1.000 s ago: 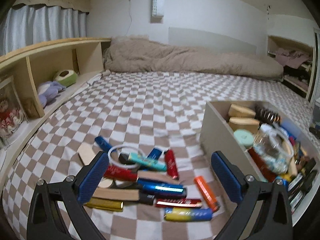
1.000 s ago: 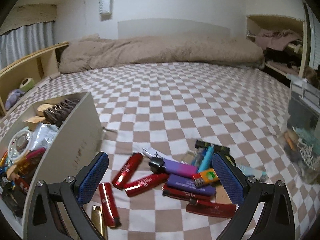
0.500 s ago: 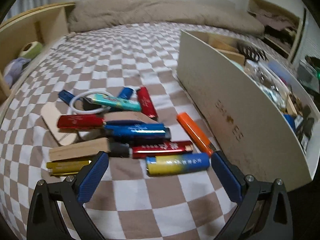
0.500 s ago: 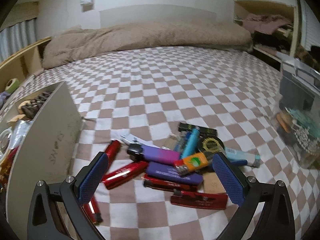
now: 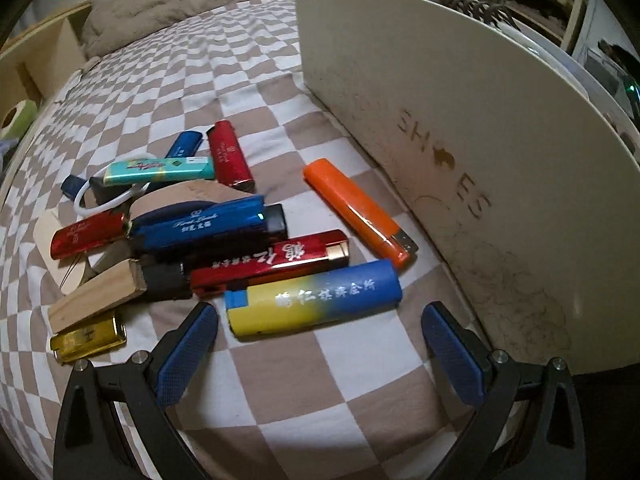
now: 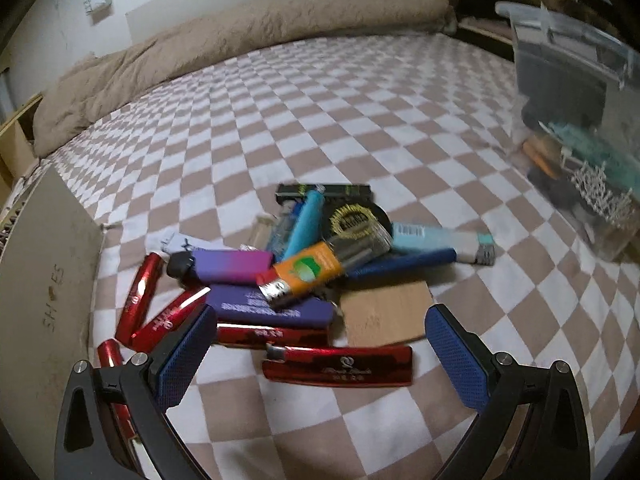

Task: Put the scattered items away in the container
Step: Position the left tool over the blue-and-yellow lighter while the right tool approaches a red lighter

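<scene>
The left gripper [image 5: 319,344] hung low over the checked bedspread [image 5: 248,60], its blue-padded fingers [image 5: 186,354] spread wide and empty. Just ahead of them lay a blue-and-yellow lighter [image 5: 314,298] printed with white Chinese characters, touching a red lighter [image 5: 270,262] that carried similar characters. Past those sat a blue lighter [image 5: 200,222] with pale script too small for me to read, and an orange lighter [image 5: 356,210] lying apart, nearer the container. The container [image 5: 460,120], a cream box, stood just beside this pile, its wall marked "SH ES" with a small dark shape where the middle letter would be.

The right gripper [image 6: 320,346] hovered over a second heap, its fingers [image 6: 456,358] likewise parted and holding nothing. Between them lay a red lighter [image 6: 338,366] with a round logo and gold lettering I could not make out. Behind it were a purple lighter [image 6: 232,266], an orange one with a green label [image 6: 308,272], and a flat brown card [image 6: 384,312]. The same box wall [image 6: 48,280] stood at the left.
</scene>
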